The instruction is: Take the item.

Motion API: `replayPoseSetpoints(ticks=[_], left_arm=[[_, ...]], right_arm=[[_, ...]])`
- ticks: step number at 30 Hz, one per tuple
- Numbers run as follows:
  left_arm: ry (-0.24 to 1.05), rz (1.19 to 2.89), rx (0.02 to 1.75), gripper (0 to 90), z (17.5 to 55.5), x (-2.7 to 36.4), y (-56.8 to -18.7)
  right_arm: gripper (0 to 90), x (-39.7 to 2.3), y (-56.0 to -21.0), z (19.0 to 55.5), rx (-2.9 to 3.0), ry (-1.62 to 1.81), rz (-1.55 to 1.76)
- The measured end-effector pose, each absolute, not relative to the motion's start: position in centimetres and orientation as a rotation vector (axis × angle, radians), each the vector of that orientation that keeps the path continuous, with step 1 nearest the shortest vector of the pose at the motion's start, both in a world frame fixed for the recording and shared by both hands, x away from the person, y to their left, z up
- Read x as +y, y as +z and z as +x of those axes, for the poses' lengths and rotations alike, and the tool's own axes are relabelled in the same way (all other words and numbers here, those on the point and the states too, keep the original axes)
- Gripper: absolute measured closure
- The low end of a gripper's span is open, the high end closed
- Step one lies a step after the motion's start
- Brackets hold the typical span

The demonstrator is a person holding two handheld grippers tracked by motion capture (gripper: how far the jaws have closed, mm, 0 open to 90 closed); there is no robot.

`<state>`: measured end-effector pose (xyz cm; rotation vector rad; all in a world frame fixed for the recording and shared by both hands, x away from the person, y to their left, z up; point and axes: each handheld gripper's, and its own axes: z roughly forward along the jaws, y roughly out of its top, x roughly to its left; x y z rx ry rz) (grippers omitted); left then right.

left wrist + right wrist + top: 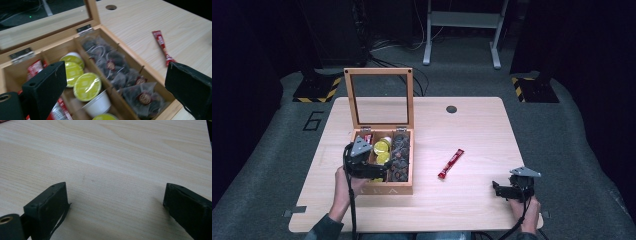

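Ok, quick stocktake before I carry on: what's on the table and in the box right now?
Wooden box: one, light wood, table's left half, glass lid upright.
Red sachets: several, box's left compartment.
Capsules: at least four, yellow-green lids, middle compartment.
Tea bags: several, dark, clear wrappers, right compartment.
Red stick sachet: one, table centre, right of box.
Left gripper: black, open, over the box.
Right gripper: black, open, empty, table's near right.

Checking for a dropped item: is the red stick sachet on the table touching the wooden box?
Apart. The high view shows the red stick sachet lying flat with bare tabletop between it and the wooden box.
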<state>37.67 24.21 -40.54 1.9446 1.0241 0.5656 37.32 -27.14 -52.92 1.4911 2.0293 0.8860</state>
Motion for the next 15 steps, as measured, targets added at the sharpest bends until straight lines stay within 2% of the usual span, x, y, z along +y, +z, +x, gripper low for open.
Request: replayPoseSetpoints(ticks=[15], left_arm=[[0.64, 1.848, 1.116, 0.2, 34.0, 31.8, -42.4]], right_arm=[[5.1, -27.2, -52.9, 37.4, 2.03, 0.883, 1.483]])
